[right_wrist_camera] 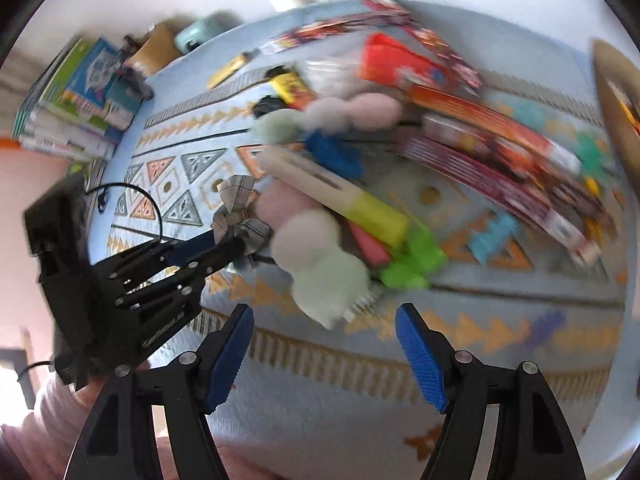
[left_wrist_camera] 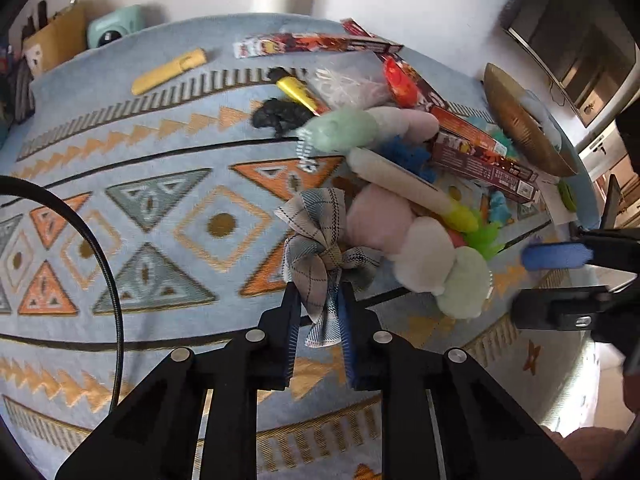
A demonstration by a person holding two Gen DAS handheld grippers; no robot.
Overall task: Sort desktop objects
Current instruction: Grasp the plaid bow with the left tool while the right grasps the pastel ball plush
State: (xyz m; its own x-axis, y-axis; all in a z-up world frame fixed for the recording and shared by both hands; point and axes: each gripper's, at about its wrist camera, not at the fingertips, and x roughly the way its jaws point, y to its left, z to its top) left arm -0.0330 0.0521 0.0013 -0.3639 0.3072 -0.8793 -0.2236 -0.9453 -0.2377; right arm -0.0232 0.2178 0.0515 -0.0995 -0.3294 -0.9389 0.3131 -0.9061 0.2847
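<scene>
A grey plaid fabric bow lies on the patterned blue cloth at the left edge of a pile of objects. My left gripper is shut on the bow's hanging tail; the right wrist view shows the same grip on the bow. The pile holds a pastel plush clip, a cream and yellow highlighter, a green claw clip and red boxes. My right gripper is open over the cloth, just in front of the plush clip's pale green end, with nothing between its fingers.
A yellow marker and a black clip lie farther back. A mint camera, a brown box and stacked books stand at the back left. A golden dish sits at the right edge. A black cable loops at the left.
</scene>
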